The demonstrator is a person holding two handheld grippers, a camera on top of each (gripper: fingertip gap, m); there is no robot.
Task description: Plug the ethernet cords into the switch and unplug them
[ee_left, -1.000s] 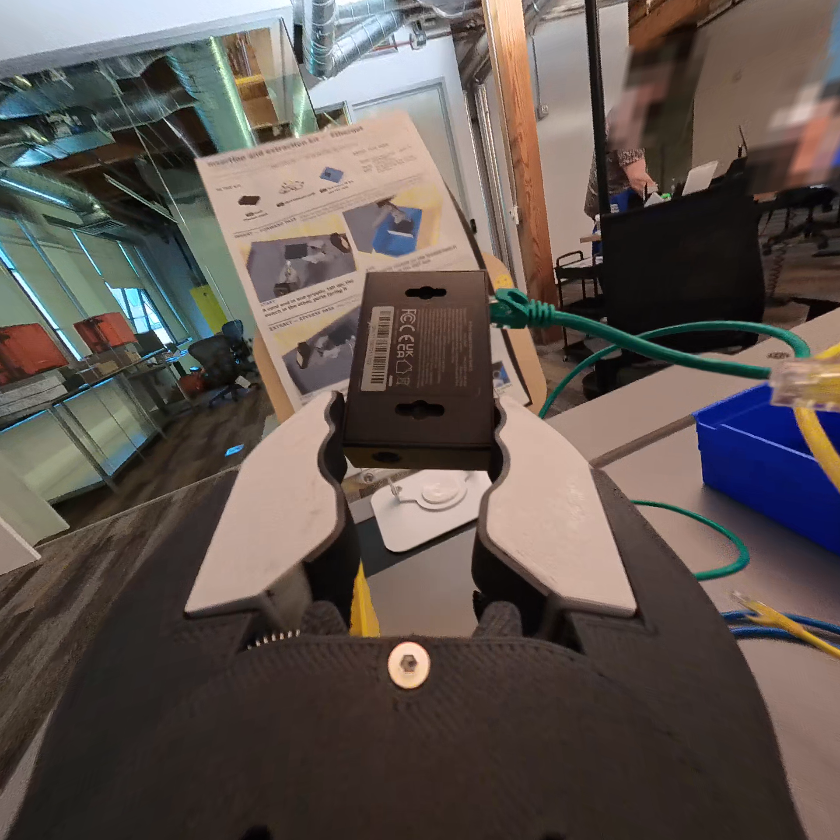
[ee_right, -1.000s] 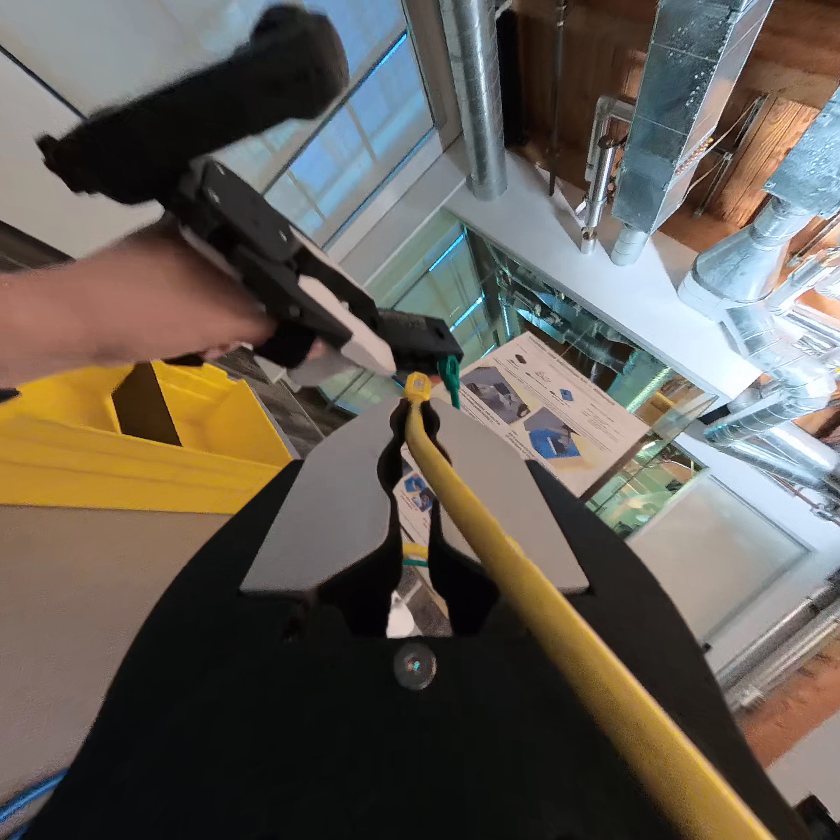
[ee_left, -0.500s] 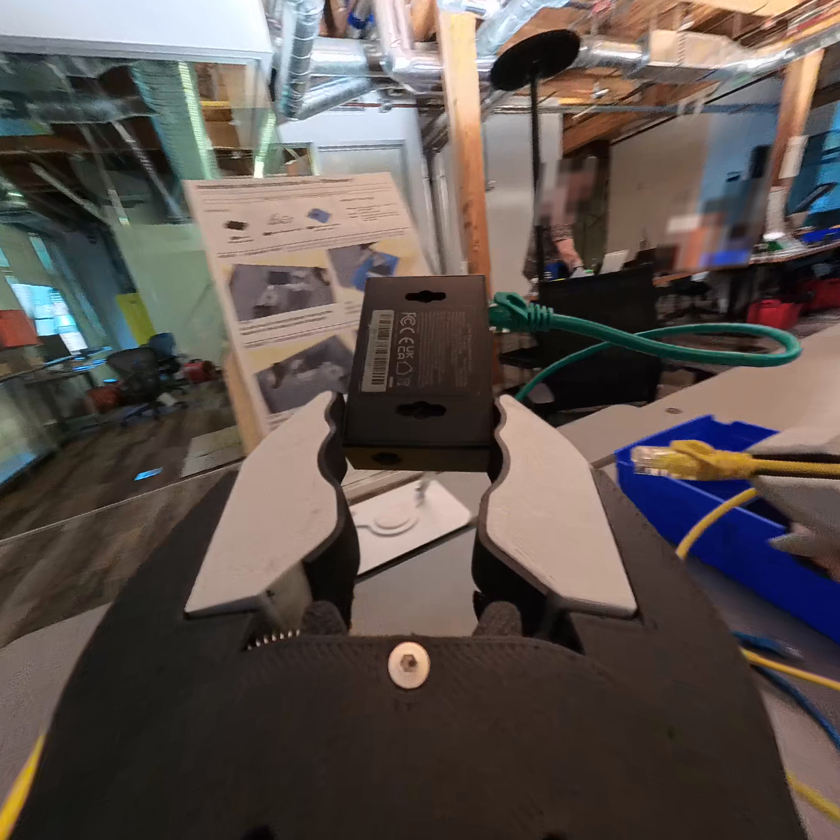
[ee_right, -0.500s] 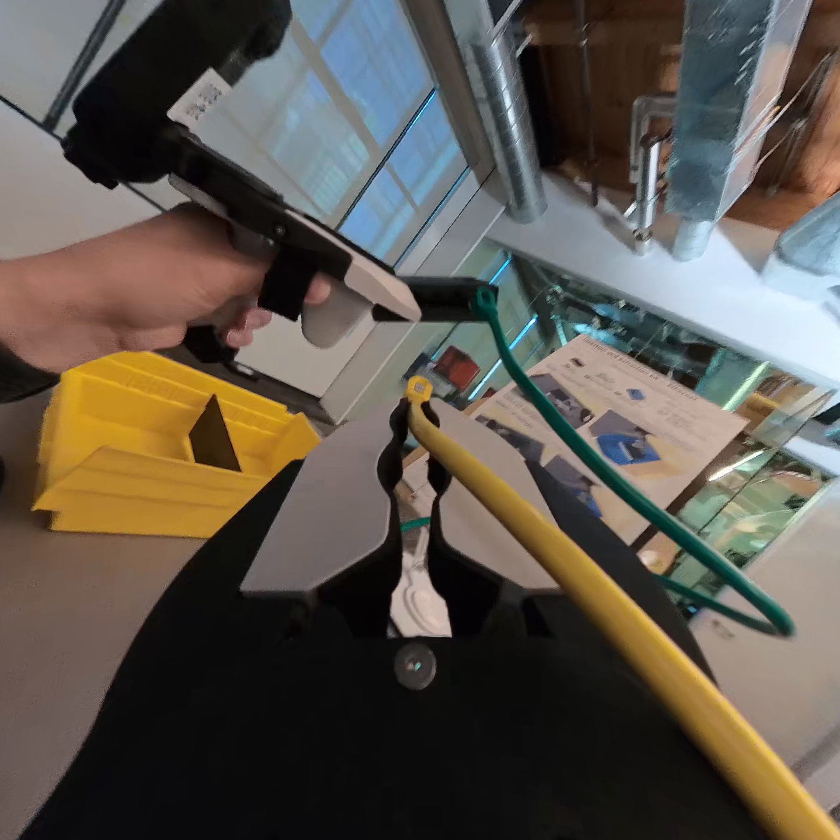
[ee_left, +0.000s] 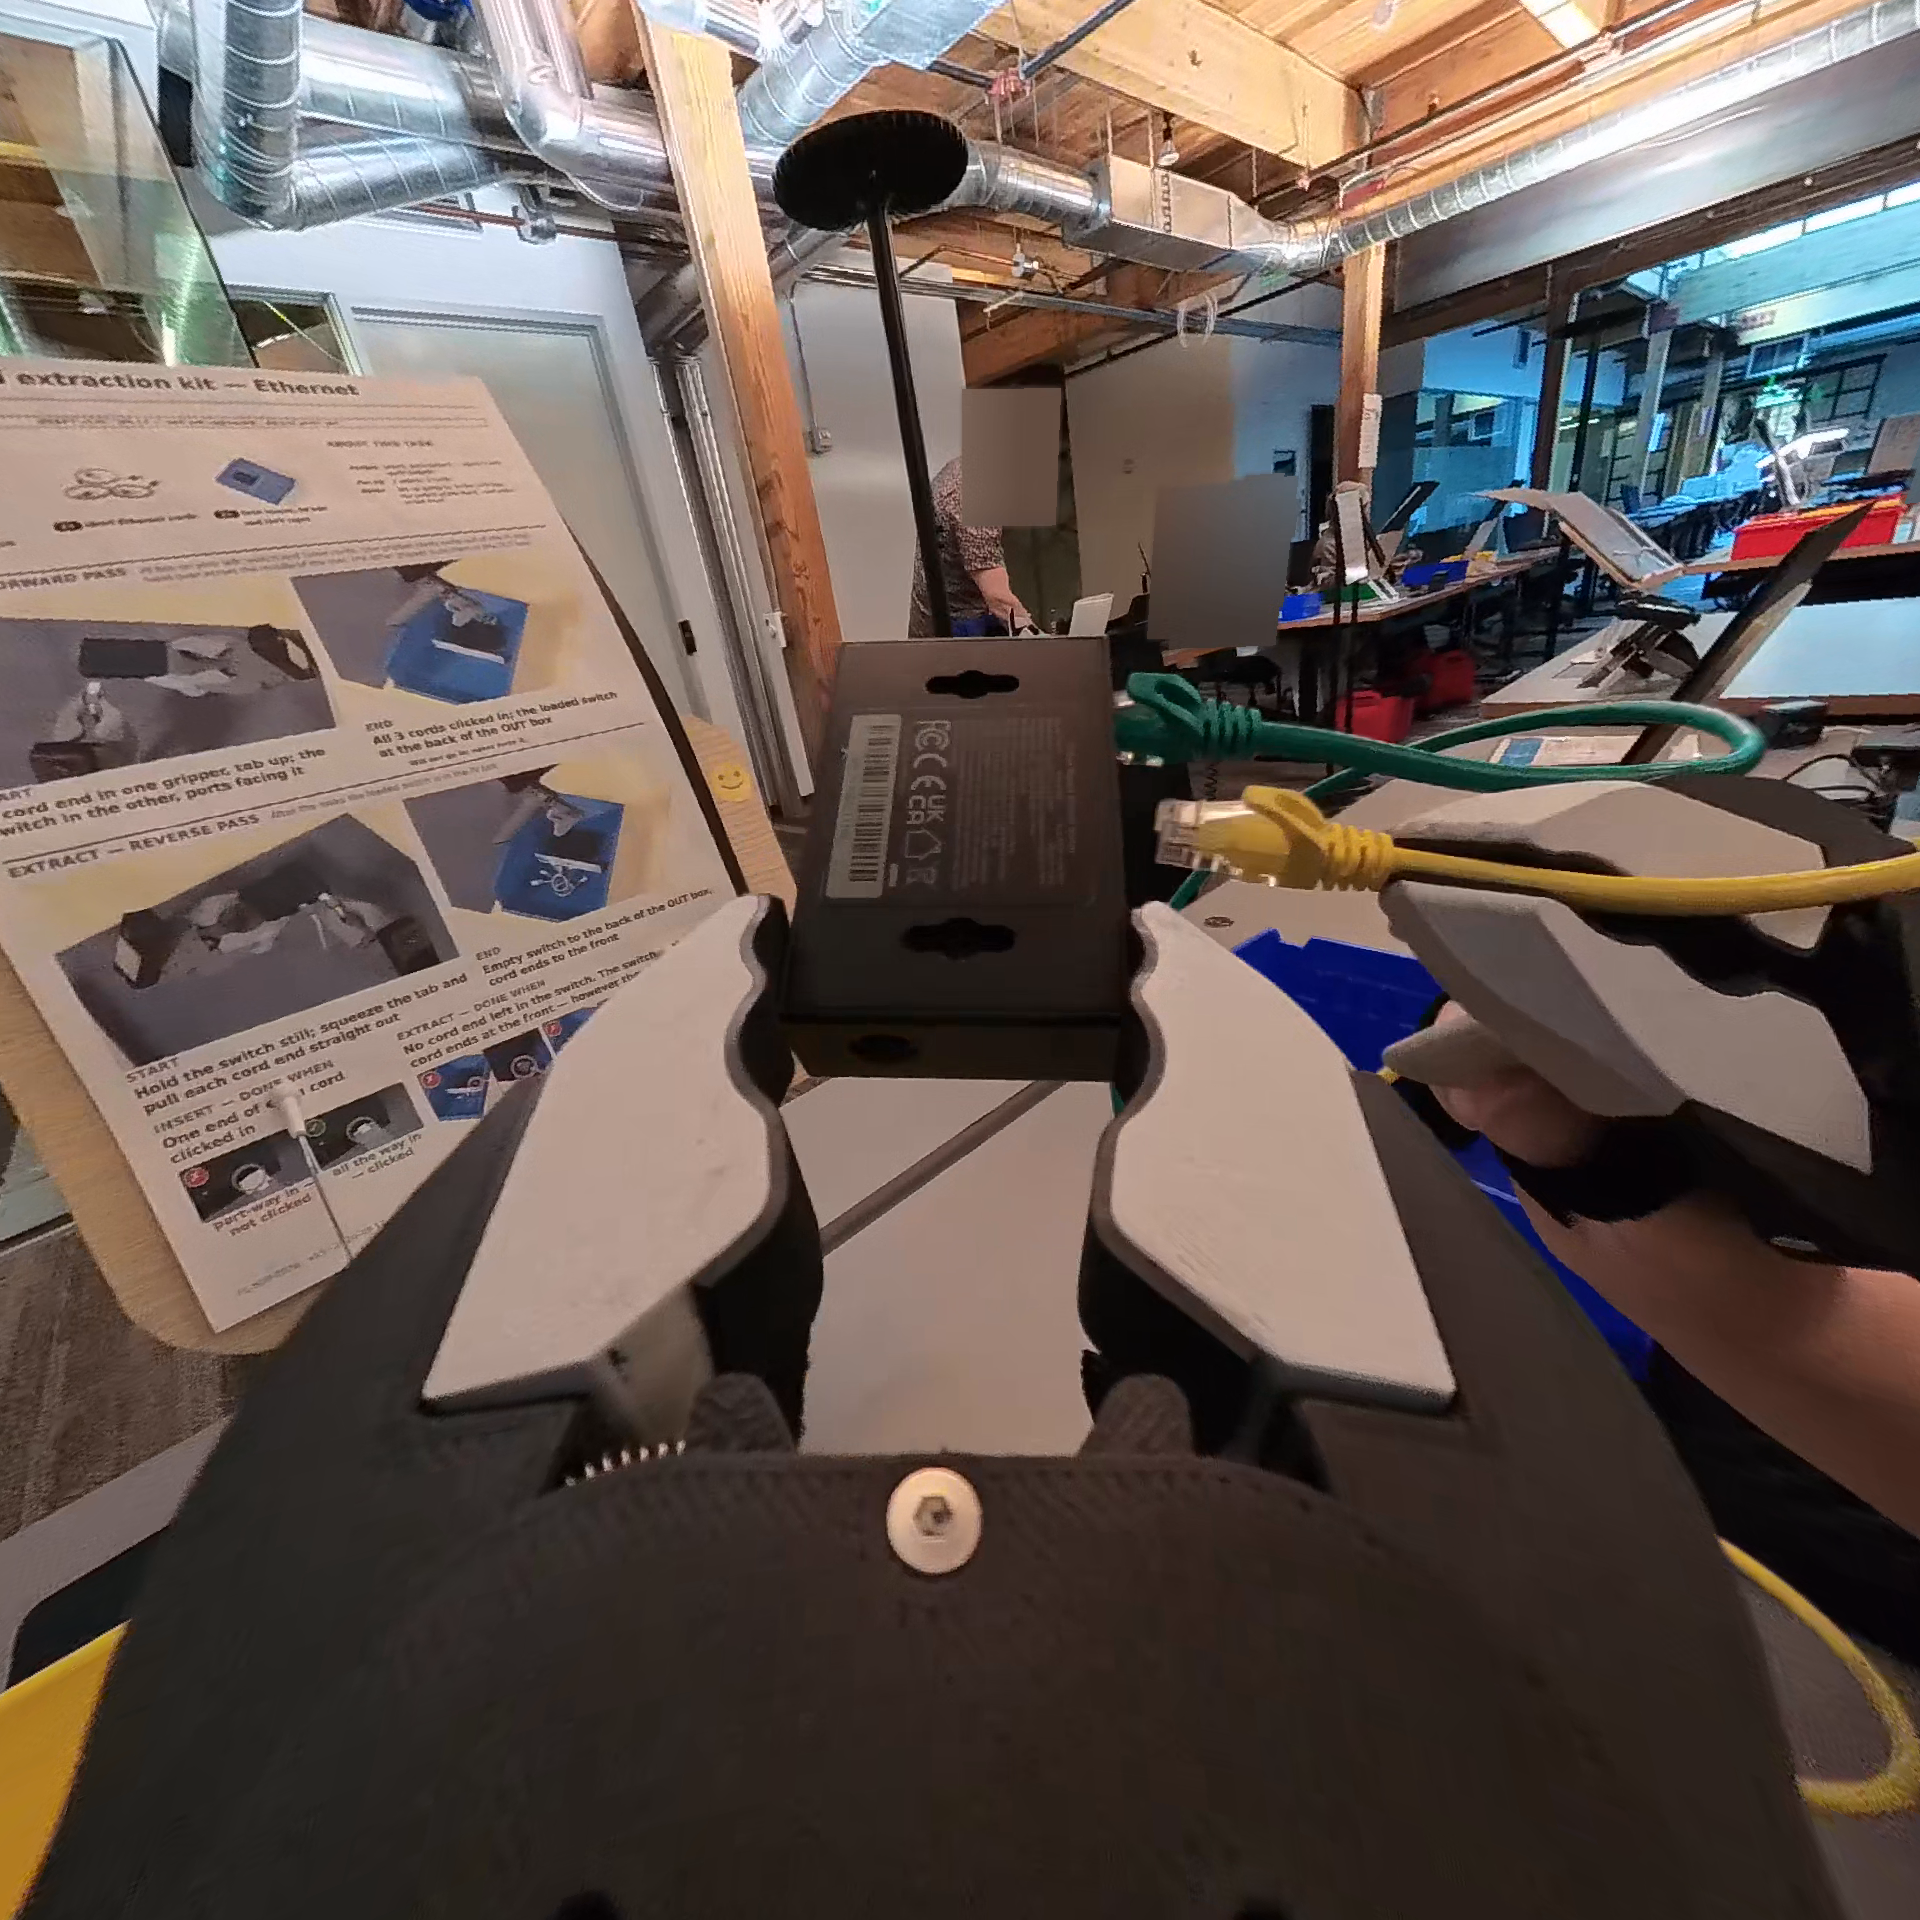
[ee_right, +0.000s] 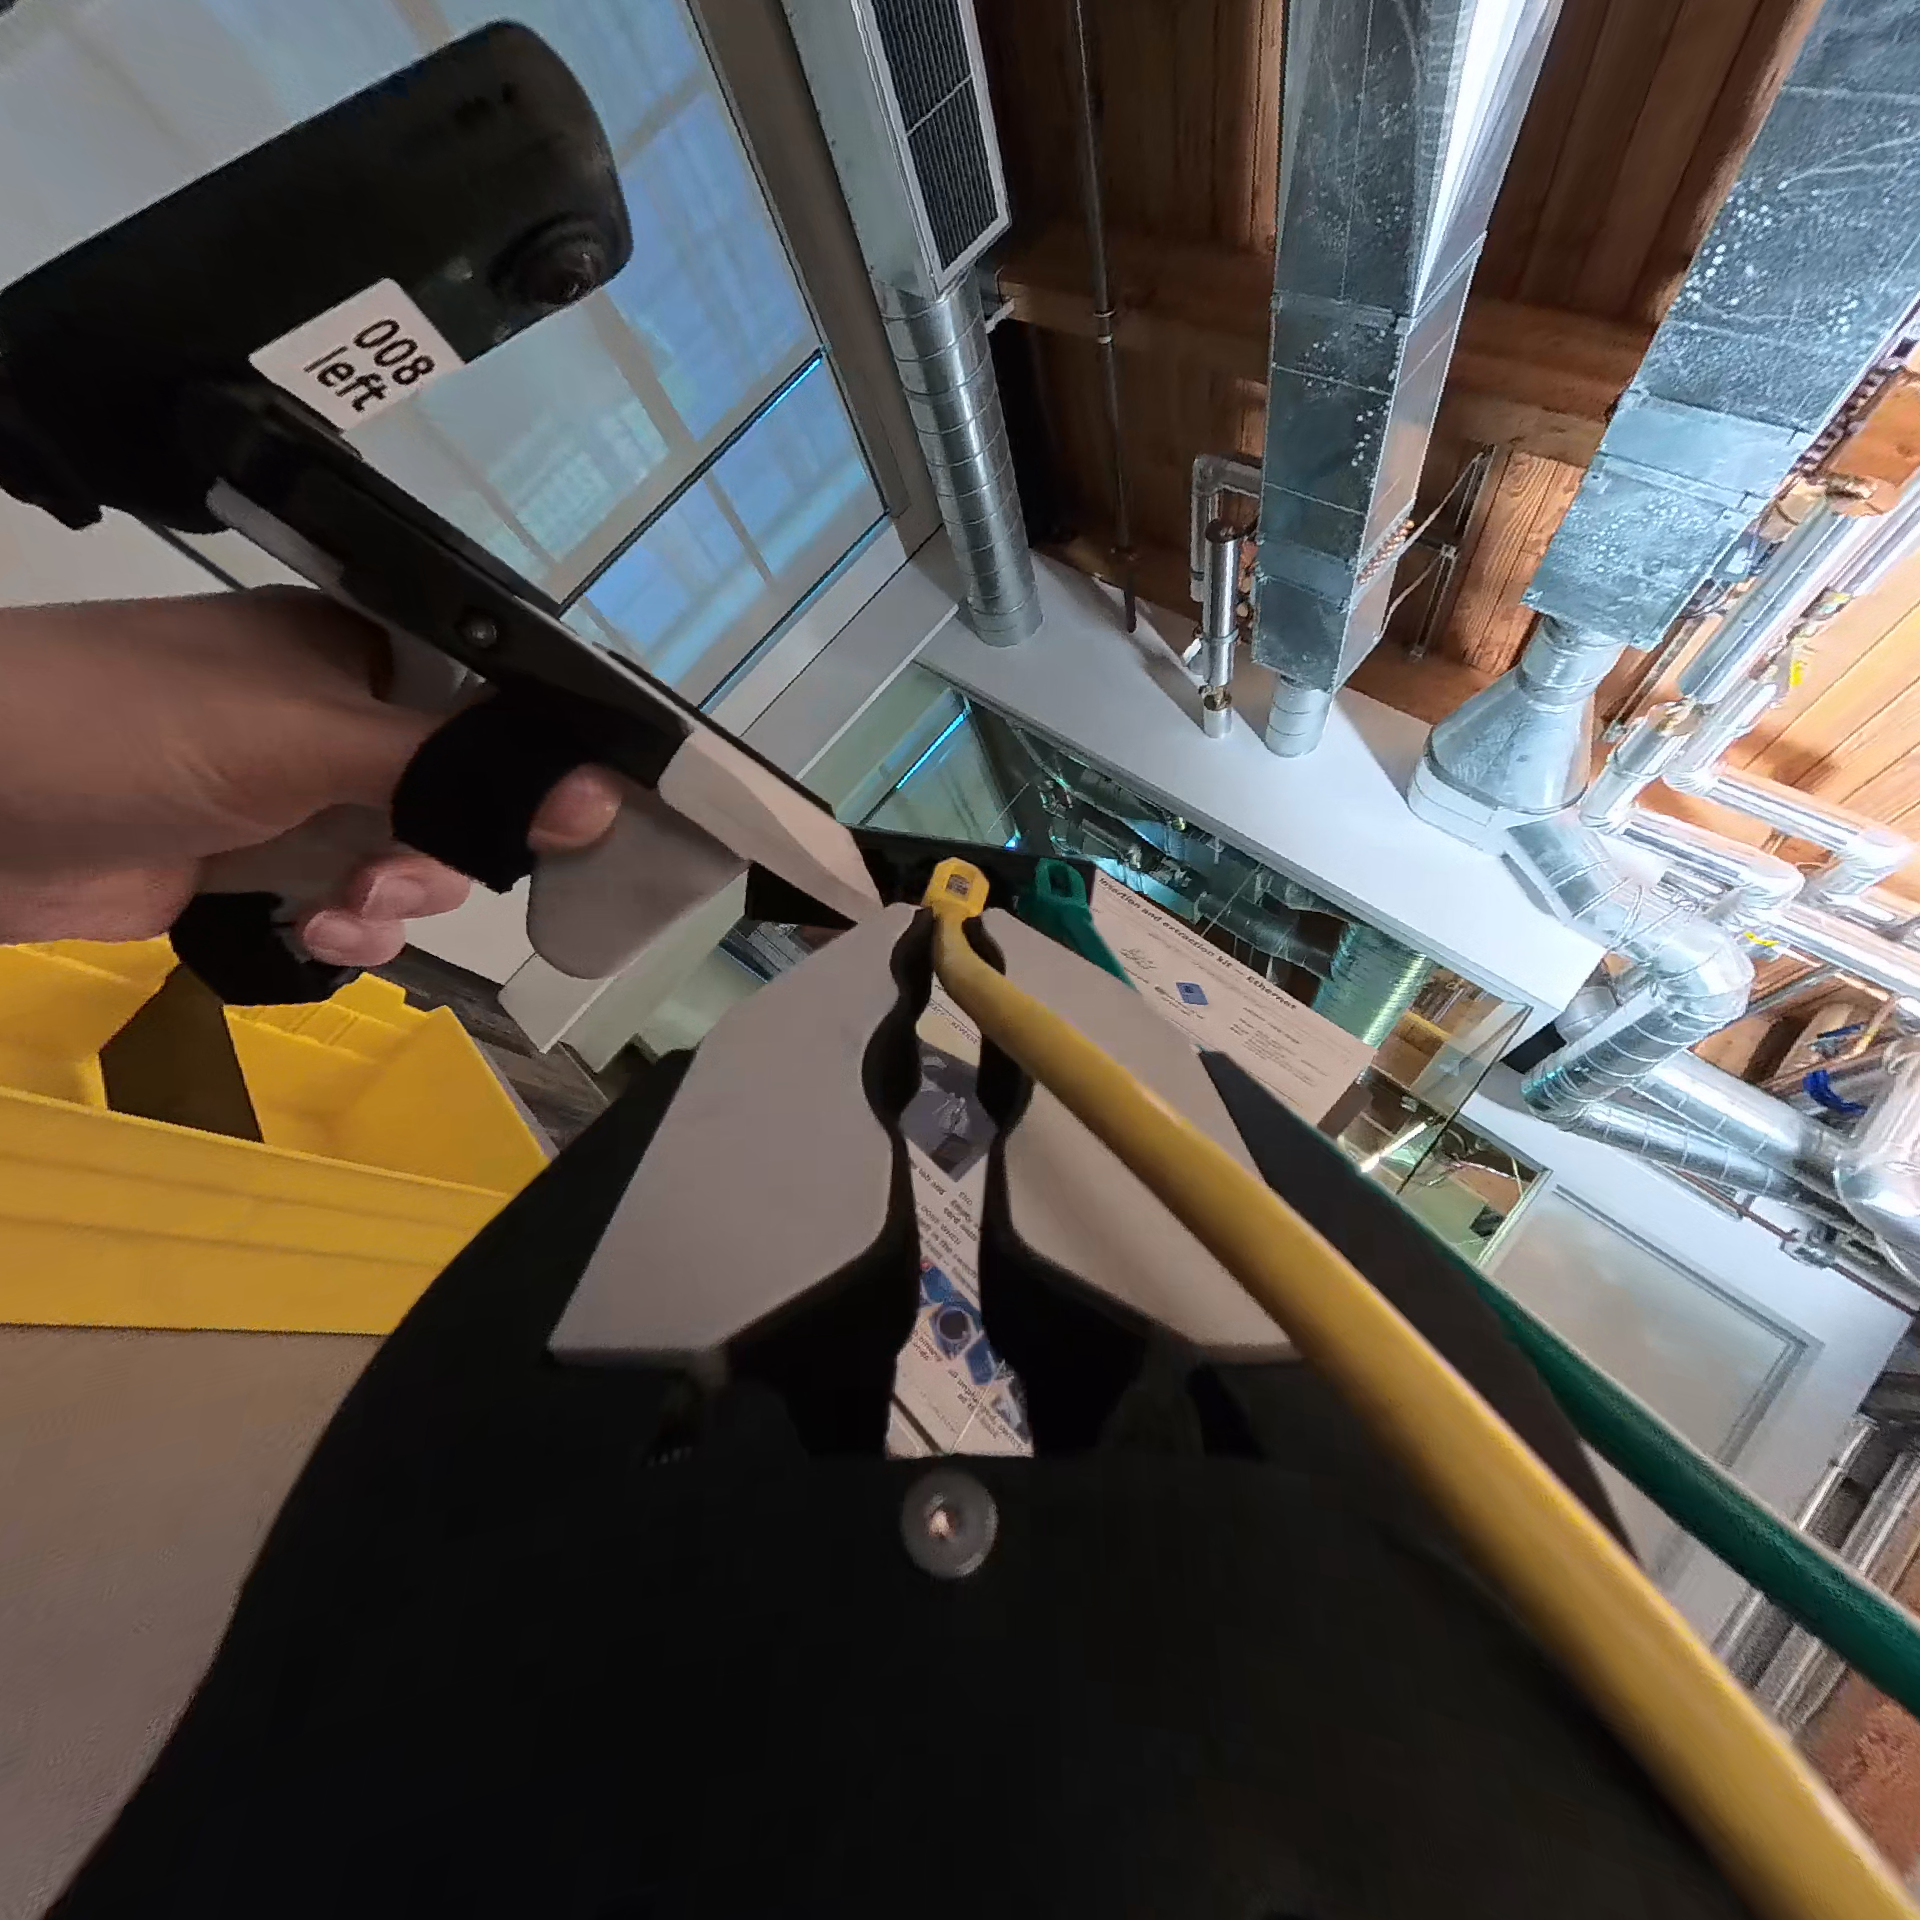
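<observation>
My left gripper [ee_left: 951,935] is shut on a black switch [ee_left: 966,790], held in the air with its labelled underside facing the camera. A green cord [ee_left: 1351,743] is plugged into the switch's right side. My right gripper [ee_right: 940,914] is shut on a yellow cord [ee_right: 1143,1122] just behind its plug. In the left wrist view the right gripper [ee_left: 1397,868] comes in from the right, and the yellow plug [ee_left: 1236,836] sits a short gap from the switch's right side, below the green plug. In the right wrist view the yellow plug [ee_right: 958,883] points at the switch [ee_right: 914,852].
A blue bin [ee_left: 1340,987] stands on the grey table below the right gripper. A yellow bin [ee_right: 260,1195] is at the left. An instruction sheet on a wooden board [ee_left: 312,831] stands behind the switch at the left. A black pole [ee_left: 904,416] rises behind. A person stands farther back.
My right gripper has moved the yellow plug left and up, close to the switch's right side. The left gripper has turned a little to the right with the switch still in it.
</observation>
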